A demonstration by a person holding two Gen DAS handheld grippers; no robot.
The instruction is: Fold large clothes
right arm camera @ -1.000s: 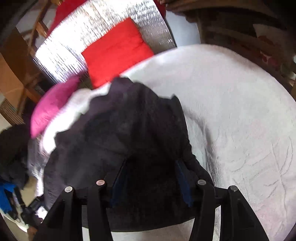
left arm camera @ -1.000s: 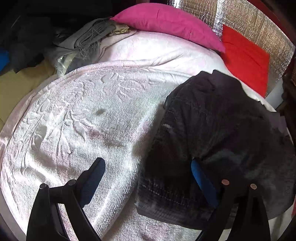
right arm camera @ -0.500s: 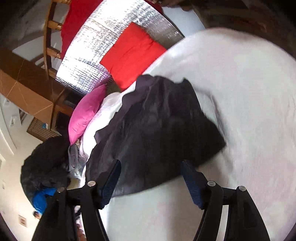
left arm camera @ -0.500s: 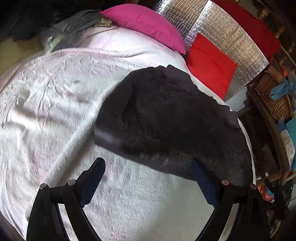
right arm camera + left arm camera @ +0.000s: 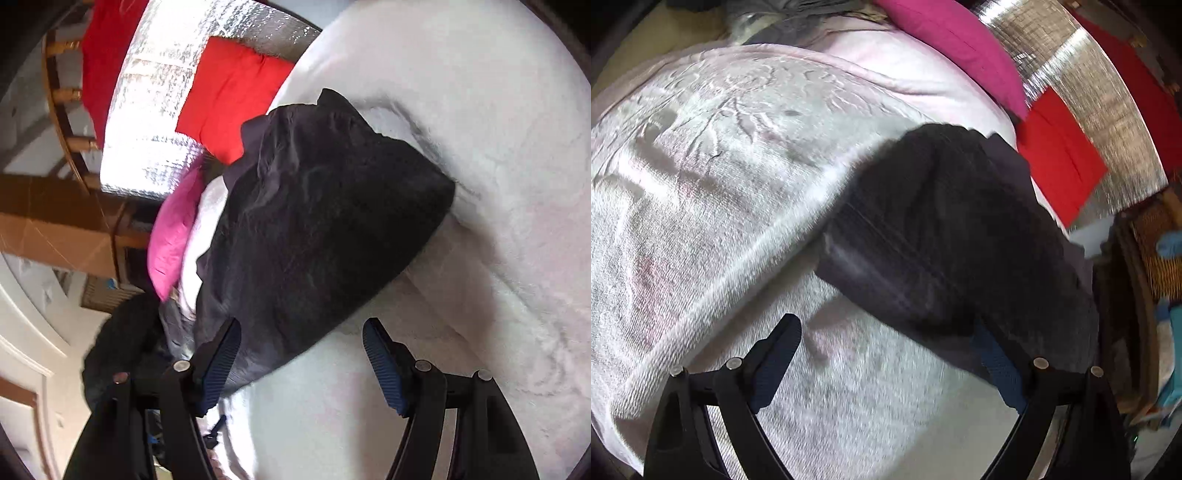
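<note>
I see a bed point(image 5: 720, 177) covered by a pale pink-white embossed blanket point(image 5: 498, 155), carrying a folded dark garment point(image 5: 942, 236) near its middle, a magenta pillow point(image 5: 953, 40) and rumpled grey clothing point(image 5: 790, 18) at its far edge.

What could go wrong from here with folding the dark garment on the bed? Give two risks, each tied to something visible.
1. The dark garment lies bunched near the edge of the white bedspread, so it may slide off.
2. Both the left claw and the right claw are open, gripping nothing; the loose, uneven bundle could unfold or crease.
</note>
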